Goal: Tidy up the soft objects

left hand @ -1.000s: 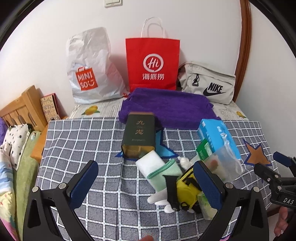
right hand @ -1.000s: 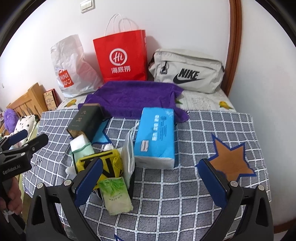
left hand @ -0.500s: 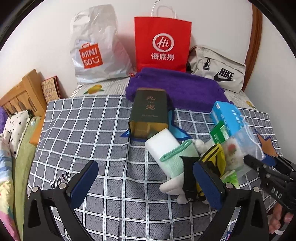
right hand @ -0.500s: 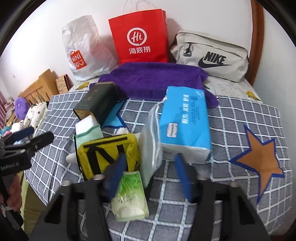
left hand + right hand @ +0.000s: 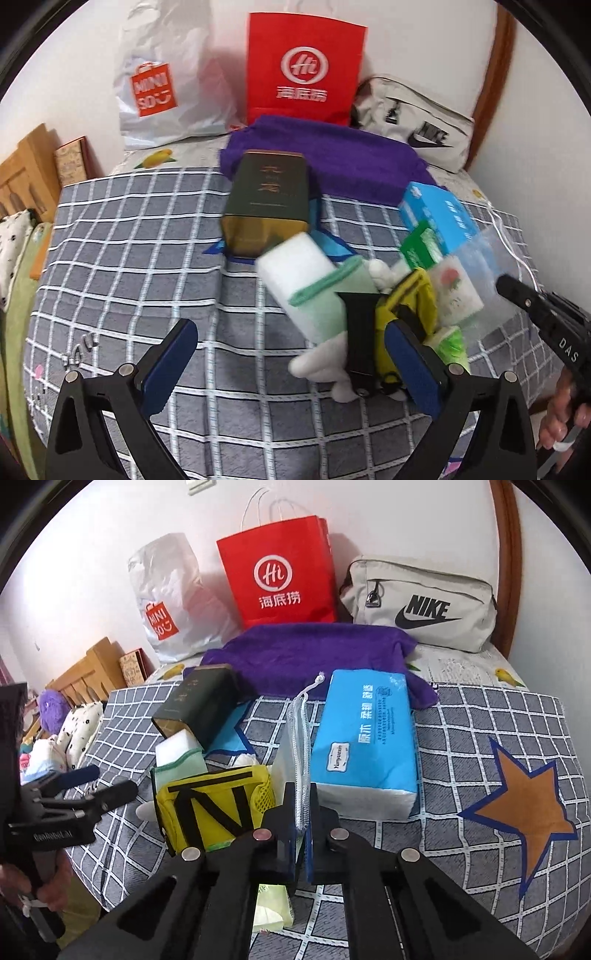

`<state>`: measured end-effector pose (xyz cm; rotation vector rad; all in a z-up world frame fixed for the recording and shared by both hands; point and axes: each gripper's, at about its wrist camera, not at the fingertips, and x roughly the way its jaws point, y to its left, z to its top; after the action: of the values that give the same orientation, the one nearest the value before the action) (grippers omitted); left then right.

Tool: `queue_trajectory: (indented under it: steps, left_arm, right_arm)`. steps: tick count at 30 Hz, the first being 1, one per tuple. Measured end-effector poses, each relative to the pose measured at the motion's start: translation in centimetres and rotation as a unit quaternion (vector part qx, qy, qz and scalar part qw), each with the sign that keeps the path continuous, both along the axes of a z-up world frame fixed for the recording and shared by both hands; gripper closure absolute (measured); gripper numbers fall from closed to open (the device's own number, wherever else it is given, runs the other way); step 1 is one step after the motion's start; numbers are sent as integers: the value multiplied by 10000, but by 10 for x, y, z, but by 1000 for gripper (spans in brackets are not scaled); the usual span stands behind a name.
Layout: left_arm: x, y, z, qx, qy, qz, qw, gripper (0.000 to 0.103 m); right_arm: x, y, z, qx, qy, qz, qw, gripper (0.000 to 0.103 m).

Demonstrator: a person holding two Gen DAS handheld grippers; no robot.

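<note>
The bed (image 5: 517, 716), spread with a grey checked cloth, carries everything, and the blue tissue pack (image 5: 364, 746) at its middle serves as landmark; behind that pack lies a purple towel (image 5: 314, 653), and behind the towel, against the wall, stand a red paper bag (image 5: 280, 576), a white shopping bag (image 5: 166, 590) and a beige pouch (image 5: 421, 602). To the left of the tissue pack lies a dark green box (image 5: 199, 705); in front of that box sit a white sponge with a green cloth (image 5: 314, 280) and a yellow mesh bag (image 5: 210, 805). Leaning against the tissue pack's left side stands a clear drawstring bag (image 5: 299, 760).

The right claw (image 5: 301, 834), spread wide a second ago, is now pressed together on the near edge of that drawstring bag; the thin plastic sits pinched between the pads. The left claw (image 5: 288, 354) hangs spread and empty over the cloth, left of the pile, having sunk toward it.

The grip looks secured, so the bag seems ready to be lifted clear of the tissue pack; being limp, it may sag or drag its cord.
</note>
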<state>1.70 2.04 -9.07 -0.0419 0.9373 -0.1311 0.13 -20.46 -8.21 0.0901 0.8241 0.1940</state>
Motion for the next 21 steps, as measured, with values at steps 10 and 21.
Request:
queue_trajectory:
  steps: [10, 21]
  left_arm:
    - [12, -10, -9, -437, 33, -343, 9985, 26]
    - [26, -11, -17, -995, 161, -747, 9921, 64]
  right_arm:
    - [-13, -4, 20, -59, -228, 103, 9997, 100]
    - [-2, -3, 8, -91, -45, 90, 9999, 99]
